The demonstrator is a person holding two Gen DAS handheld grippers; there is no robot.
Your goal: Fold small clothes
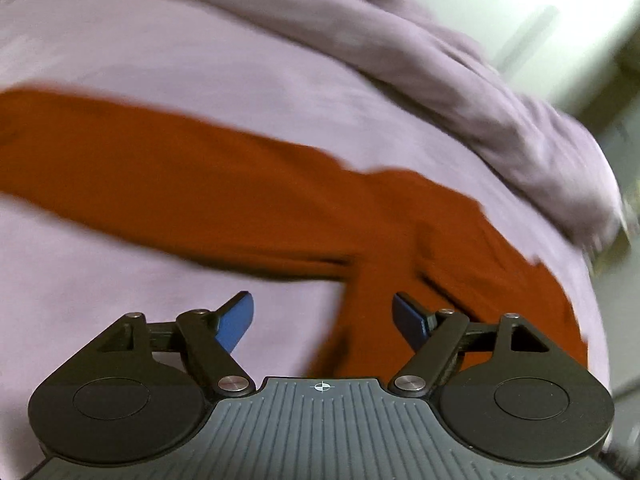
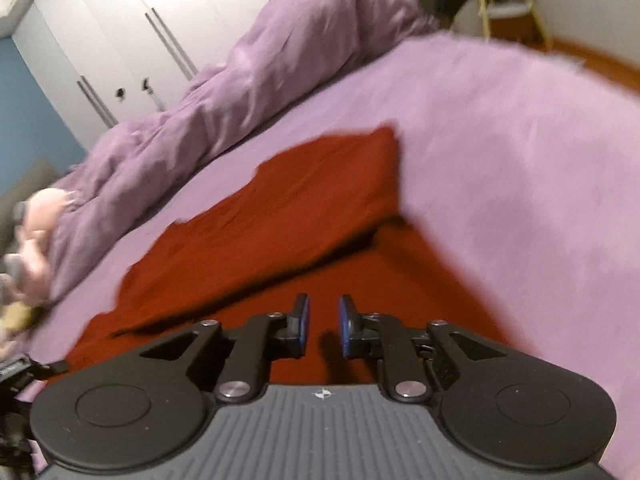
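Note:
A rust-red garment point(image 1: 192, 184) lies on a lilac bed sheet point(image 1: 160, 52). In the left wrist view it stretches as a long band from the left to the lower right. My left gripper point(image 1: 323, 320) is open and empty, hovering over the garment's near part. In the right wrist view the garment point(image 2: 288, 208) lies partly folded, one layer over another. My right gripper point(image 2: 323, 326) hangs just above the red cloth with its blue pads point(image 2: 345, 326) a narrow gap apart and nothing between them. Both views are blurred.
A bunched lilac duvet point(image 2: 248, 80) lies along the far side of the bed. White wardrobe doors point(image 2: 132, 28) stand behind it. A wooden stool point(image 2: 508, 4) and floor show beyond the bed's far corner. The person's other hand point(image 2: 36, 232) shows at the left edge.

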